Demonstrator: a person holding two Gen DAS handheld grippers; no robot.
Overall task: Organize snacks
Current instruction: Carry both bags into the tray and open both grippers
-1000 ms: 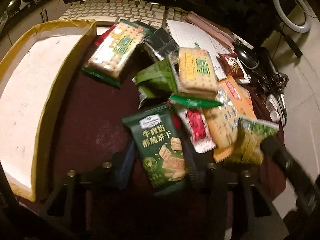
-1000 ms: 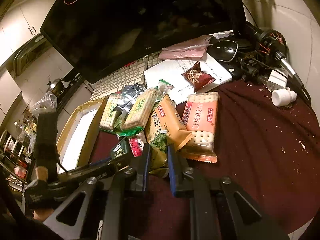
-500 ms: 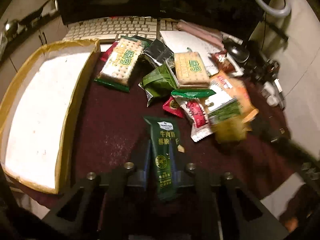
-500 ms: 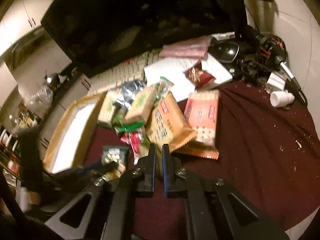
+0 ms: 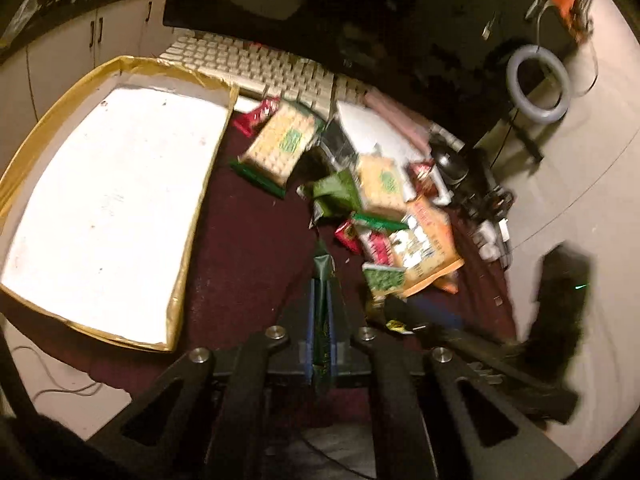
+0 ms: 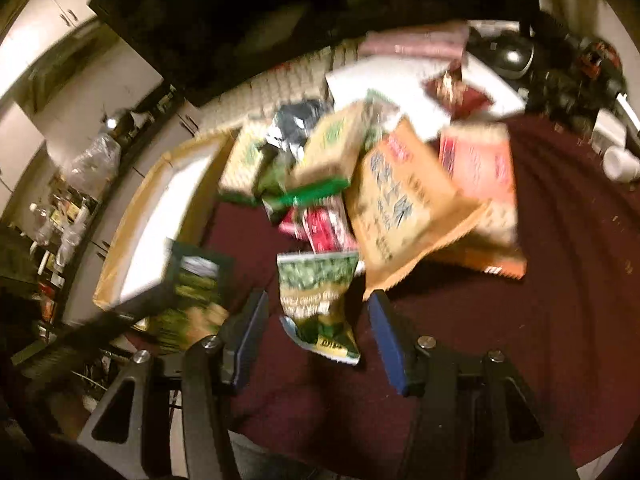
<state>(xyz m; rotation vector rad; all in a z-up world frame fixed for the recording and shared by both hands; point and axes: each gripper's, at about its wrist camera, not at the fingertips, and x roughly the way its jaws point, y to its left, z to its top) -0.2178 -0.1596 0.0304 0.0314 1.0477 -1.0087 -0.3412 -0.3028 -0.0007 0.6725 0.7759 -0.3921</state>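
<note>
A dim desk under a dark maroon cloth [image 5: 248,240] filled both views, with a beige keyboard [image 5: 256,64] along the far edge beneath a black monitor [image 5: 320,4], and a ring light [image 5: 538,84] on the pale floor off to the right. On the cloth's left side sat a shallow gold-rimmed cardboard tray [image 5: 182,280], its white floor bare.

The left gripper [image 5: 321,280] was clenched on a dark green cracker packet [image 5: 322,320], held edge-on between its blue-padded fingers and lifted above the cloth, just right of the tray's near corner (the right wrist view showed the same packet face-on, blurred, beside the tray's edge). Beyond it lay the snack pile [image 5: 360,200]: a cracker sleeve with a green label [image 5: 286,142] nearest the tray, a second such sleeve [image 5: 384,186], a crumpled green wrapper [image 5: 336,196], small red packets [image 5: 374,244] and an orange bag [image 5: 430,240].

The right gripper [image 6: 316,320] stood released, its blue pads wide apart on either side of a green pea snack bag [image 6: 316,292] that lay on the cloth at the pile's near edge, touching neither pad as far as the blur allowed. Behind that bag rested the orange bag, overlapping a salmon cracker pack [image 6: 480,168]. A white sheet of paper [image 6: 384,80], a black mouse [image 6: 508,54] and a small white cap [image 6: 620,162] sat farther back.
</note>
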